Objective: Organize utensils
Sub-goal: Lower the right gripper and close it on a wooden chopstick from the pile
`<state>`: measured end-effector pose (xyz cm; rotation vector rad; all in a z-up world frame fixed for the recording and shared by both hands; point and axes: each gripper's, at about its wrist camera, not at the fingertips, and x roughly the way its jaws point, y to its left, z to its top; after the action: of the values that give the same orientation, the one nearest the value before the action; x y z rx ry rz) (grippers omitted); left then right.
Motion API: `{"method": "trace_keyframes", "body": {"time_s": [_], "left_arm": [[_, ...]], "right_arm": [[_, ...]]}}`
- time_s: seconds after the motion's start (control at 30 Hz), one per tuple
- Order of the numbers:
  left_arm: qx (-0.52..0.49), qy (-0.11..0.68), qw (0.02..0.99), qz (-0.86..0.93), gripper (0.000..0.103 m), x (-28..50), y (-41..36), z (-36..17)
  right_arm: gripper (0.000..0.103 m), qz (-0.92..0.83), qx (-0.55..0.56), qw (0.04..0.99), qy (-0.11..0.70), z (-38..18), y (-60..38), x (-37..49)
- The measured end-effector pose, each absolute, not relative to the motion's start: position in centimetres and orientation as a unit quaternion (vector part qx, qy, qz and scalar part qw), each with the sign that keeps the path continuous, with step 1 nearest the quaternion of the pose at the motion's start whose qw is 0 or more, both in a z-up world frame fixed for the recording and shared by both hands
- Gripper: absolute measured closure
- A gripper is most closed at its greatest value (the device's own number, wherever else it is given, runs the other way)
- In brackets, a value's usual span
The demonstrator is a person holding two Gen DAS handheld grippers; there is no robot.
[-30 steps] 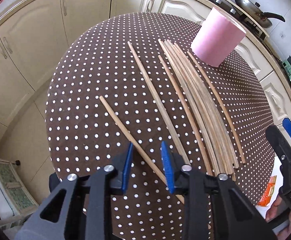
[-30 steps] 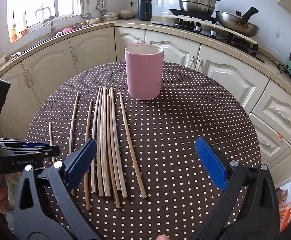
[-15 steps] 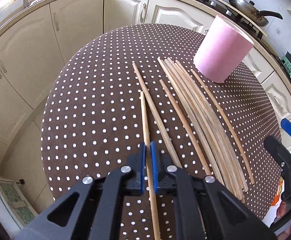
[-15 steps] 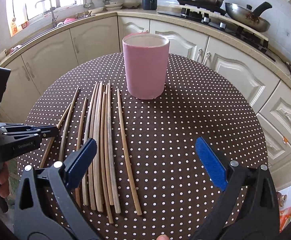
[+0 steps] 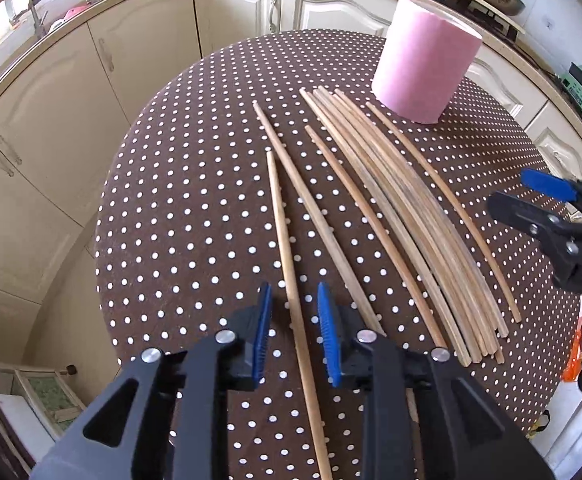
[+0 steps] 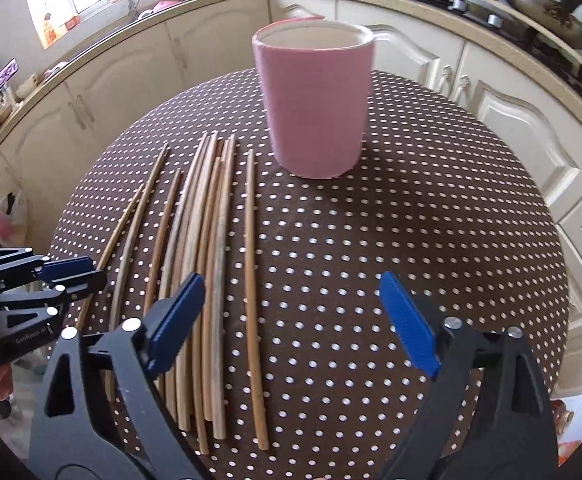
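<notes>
A round tabletop [image 5: 179, 208] under a brown cloth with white dots carries a pink cylindrical cup [image 5: 425, 58], standing upright with its mouth open at the far side, and a spread of wooden chopsticks lying flat on the cloth on the near side of the cup. Taking the cup as the landmark, the main bundle of chopsticks [image 5: 407, 220] starts just in front of its base and runs toward the near edge, the sticks packed side by side and touching. One single chopstick [image 6: 251, 280] lies a little apart from the bundle on the cup's side, and two more singles lie on the far side of the bundle from the cup. Farthest from the cup lies the outermost chopstick [image 5: 287, 264], and the left tool [image 5: 293, 334] stands over its near half with one blue pad on each side of it. The jaws are narrow and opening, and a clear gap shows between each pad and the stick, so the stick rests on the cloth rather than being pinched. The right tool [image 6: 291, 322] hovers above the cloth on the near side of the cup, its jaws wide and closing. Its left pad is over the edge of the bundle, and the lone chopstick nearest the cup lies on the cloth between its pads, touched by neither. Cream kitchen cabinets [image 6: 511, 128] curve around behind the cup.
</notes>
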<state>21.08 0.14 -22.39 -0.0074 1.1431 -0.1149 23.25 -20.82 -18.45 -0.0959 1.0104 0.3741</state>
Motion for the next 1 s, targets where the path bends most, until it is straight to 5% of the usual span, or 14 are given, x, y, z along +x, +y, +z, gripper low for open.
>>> {"method": "trace_keyframes", "body": {"time_s": [0.17, 0.3, 0.6, 0.67, 1.0], "left_arm": [[-0.005, 0.526, 0.848, -0.058, 0.079, 20.6, 0.3, -22.6], [0.0, 0.517, 0.855, -0.041, 0.095, 21.0, 0.6, -22.8], [-0.029, 0.505, 0.861, -0.05, 0.097, 22.4, 1.5, -22.6], [-0.034, 0.503, 0.862, -0.055, 0.097, 22.8, 1.7, -22.6], [-0.092, 0.481, 0.871, -0.04, 0.098, 22.0, 4.9, -22.3]], "right_arm": [[0.053, 0.194, -0.061, 0.833, 0.514, -19.3, -19.7, 25.4], [0.061, 0.194, -0.091, 0.819, 0.532, -19.5, -18.4, 26.5], [0.079, 0.193, -0.14, 0.788, 0.567, -21.0, -15.6, 29.0], [0.093, 0.186, -0.14, 0.786, 0.573, -21.1, -15.6, 29.7], [0.097, 0.202, -0.083, 0.807, 0.548, -20.4, -17.6, 30.4]]}}
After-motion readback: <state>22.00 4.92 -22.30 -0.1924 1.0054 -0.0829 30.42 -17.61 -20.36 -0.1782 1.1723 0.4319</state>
